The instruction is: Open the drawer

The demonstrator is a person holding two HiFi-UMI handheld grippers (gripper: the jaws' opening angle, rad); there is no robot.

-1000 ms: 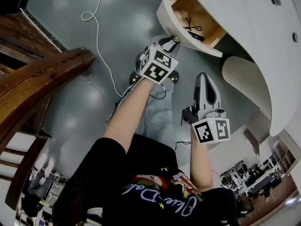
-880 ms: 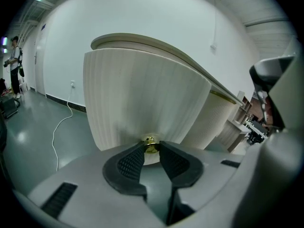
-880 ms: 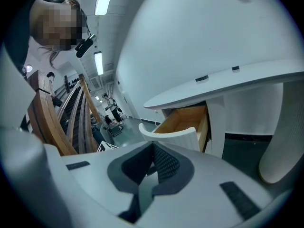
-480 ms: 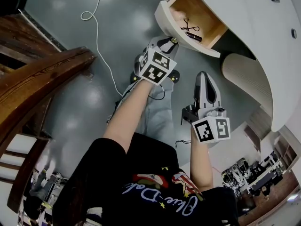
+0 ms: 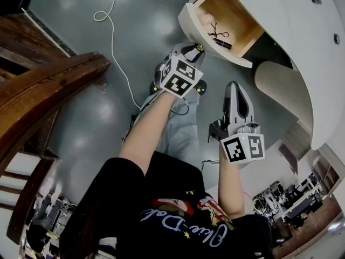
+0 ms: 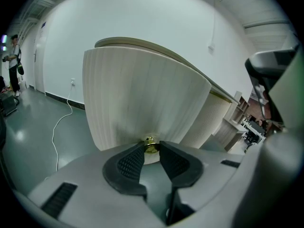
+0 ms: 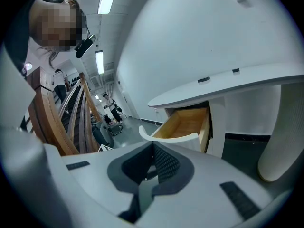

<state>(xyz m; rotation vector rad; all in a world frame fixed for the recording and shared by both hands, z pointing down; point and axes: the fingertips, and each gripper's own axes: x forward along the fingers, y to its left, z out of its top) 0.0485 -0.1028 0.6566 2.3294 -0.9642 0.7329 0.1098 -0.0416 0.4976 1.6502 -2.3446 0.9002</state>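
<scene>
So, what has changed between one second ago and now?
The drawer has slid slightly further out of the desk, pulled by the left gripper, which has moved back with it. Nothing was taken hold of or let go: its jaws stay closed on the gold knob. The right gripper stays shut, empty and in the same place.

Head looks down, all seemingly share drawer

A black T-shirt (pale script print) tops grey trousers; black-and-white cubes cap the pale left gripper and right gripper.
</scene>
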